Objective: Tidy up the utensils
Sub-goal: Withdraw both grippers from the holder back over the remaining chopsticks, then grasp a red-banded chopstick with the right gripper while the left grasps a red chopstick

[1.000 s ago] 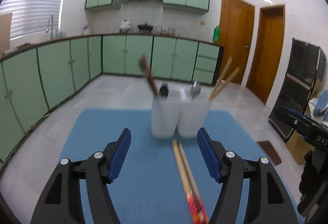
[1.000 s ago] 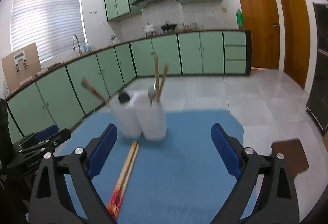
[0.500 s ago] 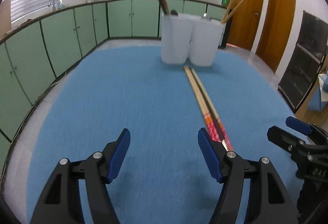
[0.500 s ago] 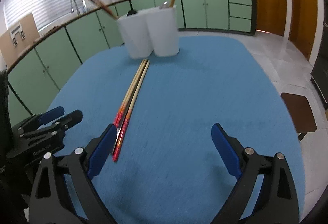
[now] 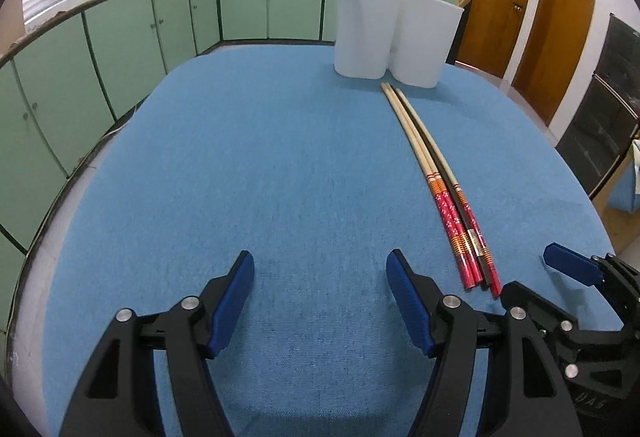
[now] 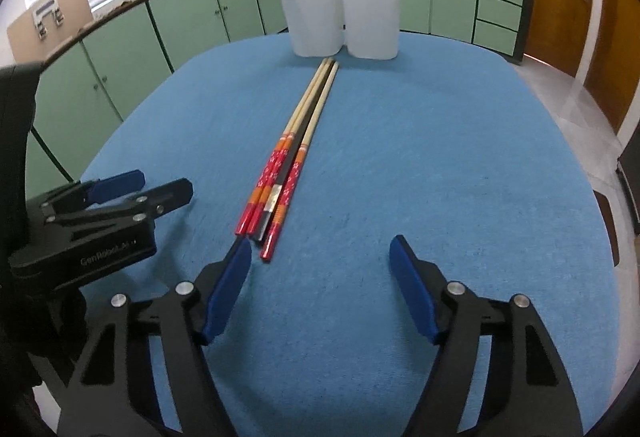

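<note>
A bundle of chopsticks (image 5: pixel 436 173) with red patterned handles, one dark stick among them, lies on the blue tablecloth (image 5: pixel 260 177), tips toward a white twin-cup holder (image 5: pixel 396 37) at the far end. The holder (image 6: pixel 340 17) has dark and pale chopsticks standing in it. My left gripper (image 5: pixel 320 269) is open over bare cloth, left of the bundle. My right gripper (image 6: pixel 320 253) is open and its jaws are closing, with nothing between them. The chopsticks (image 6: pixel 296 141) end just ahead of its left fingertip (image 6: pixel 240 257). The two grippers flank the red ends, seen as the right gripper (image 5: pixel 560 277) and the left gripper (image 6: pixel 160 185).
The table's rounded edge (image 5: pixel 60 197) drops off on the left, facing green kitchen cabinets (image 5: pixel 120 37). Brown doors (image 5: pixel 560 17) and a dark cabinet (image 5: pixel 608 117) stand to the right. A brown stool (image 6: pixel 608 221) sits beside the table's right edge.
Both grippers have come down and tipped toward the table, so the cloth and the chopsticks now fill the views. The right jaws have narrowed. The chopsticks have not moved.
</note>
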The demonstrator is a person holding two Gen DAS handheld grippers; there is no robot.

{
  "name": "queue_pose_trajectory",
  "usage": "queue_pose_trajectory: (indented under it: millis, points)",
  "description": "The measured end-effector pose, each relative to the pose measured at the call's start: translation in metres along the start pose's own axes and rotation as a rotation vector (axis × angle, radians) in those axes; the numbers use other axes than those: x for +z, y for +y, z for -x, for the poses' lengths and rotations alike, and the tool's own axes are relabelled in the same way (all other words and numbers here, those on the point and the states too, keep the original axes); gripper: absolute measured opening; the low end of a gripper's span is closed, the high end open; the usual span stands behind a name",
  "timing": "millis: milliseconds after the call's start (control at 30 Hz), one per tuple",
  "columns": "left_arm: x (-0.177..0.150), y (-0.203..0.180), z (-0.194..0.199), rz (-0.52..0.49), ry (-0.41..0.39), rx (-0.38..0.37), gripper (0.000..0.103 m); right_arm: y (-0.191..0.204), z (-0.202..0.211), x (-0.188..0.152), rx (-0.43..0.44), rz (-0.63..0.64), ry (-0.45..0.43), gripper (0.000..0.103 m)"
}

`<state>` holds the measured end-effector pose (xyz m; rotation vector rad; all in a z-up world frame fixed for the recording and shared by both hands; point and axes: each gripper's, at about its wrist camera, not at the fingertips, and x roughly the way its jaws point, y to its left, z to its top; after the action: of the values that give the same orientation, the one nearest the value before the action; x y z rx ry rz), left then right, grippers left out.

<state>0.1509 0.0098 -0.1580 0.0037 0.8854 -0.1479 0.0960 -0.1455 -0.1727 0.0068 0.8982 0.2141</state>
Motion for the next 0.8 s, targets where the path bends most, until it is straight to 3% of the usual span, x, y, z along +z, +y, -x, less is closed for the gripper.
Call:
queue_pose_trajectory:
  millis: [200,400,633,800]
  points:
    - [0.000,0.000,-0.001,-0.002,0.002,0.002,0.068,0.008,-0.003,-0.001,-0.050,0.047,0.015,0.060]
    - [-0.002,0.003,0.000,0.007,-0.001,-0.002,0.068,-0.011,0.001,0.001,-0.091,-0.028,0.001,0.051]
    - [-0.003,0.005,0.001,0.003,-0.001,0.001,0.068,-0.017,0.008,-0.001,-0.024,-0.042,-0.030,0.051]
    - [-0.003,0.005,0.001,0.004,-0.002,0.002,0.068,-0.010,0.000,0.000,-0.005,-0.025,-0.005,0.031]
